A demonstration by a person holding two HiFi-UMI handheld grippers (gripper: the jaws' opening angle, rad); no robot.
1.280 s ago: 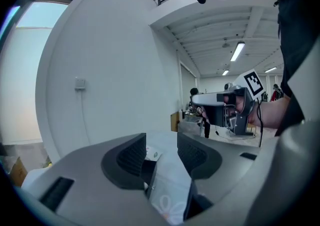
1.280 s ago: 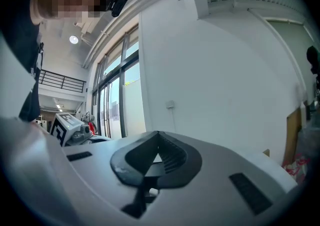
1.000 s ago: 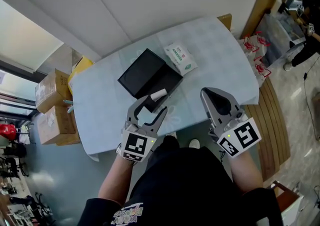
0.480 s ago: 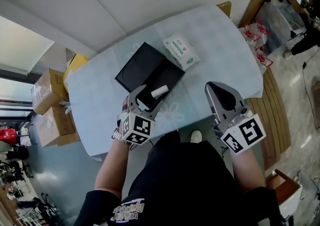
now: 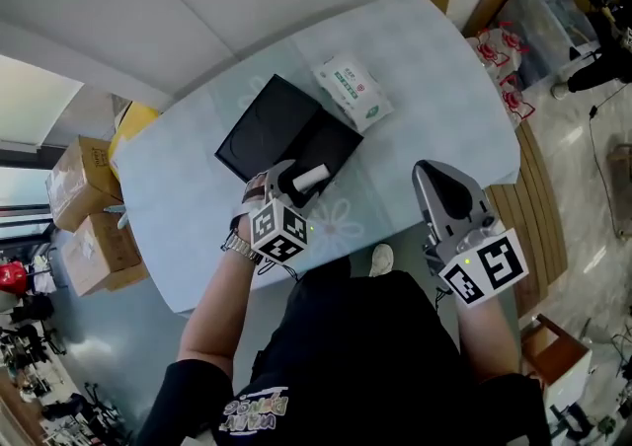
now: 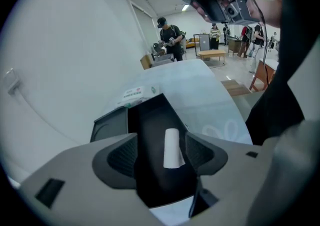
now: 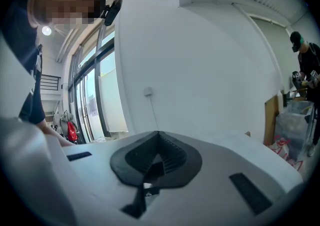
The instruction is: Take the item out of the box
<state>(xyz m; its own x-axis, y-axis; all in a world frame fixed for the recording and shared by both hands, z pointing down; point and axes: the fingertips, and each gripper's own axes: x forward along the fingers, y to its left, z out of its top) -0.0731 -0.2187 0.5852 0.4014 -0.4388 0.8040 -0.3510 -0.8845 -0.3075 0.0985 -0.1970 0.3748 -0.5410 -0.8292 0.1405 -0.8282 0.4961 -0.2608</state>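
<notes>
In the head view, the left gripper (image 5: 284, 184) points steeply down over the near end of the open black box (image 5: 334, 143), which sits on the pale blue table (image 5: 434, 89). 1 white cylinder (image 5: 312, 178) lies inside the box just beside this gripper's fingertips, and the black lid (image 5: 259, 128) lies flat against the box's far side. Beyond the fingers, just past the box, rests a white and green packet (image 5: 353, 92). The right gripper (image 5: 435, 174) is held well apart from the box, over the table's near edge. 2 cardboard boxes (image 5: 84, 207) stand on the floor far to the left. In the left gripper view, the left gripper (image 6: 160, 145) has just been opening its jaws and they now stand wide; the white cylinder (image 6: 171, 148) lies between the 2 ribbed pads (image 6: 122, 156) on the floor of the black box (image 6: 150, 120), with a gap on each side, so neither pad presses it. The lid (image 6: 107, 125) shows left of the left finger, and the packet (image 6: 135, 94) lies past the fingertips. In the right gripper view, the right gripper (image 7: 158, 134) has its jaws clenched together with nothing between them, aimed at a bare white wall (image 7: 210, 70).
</notes>
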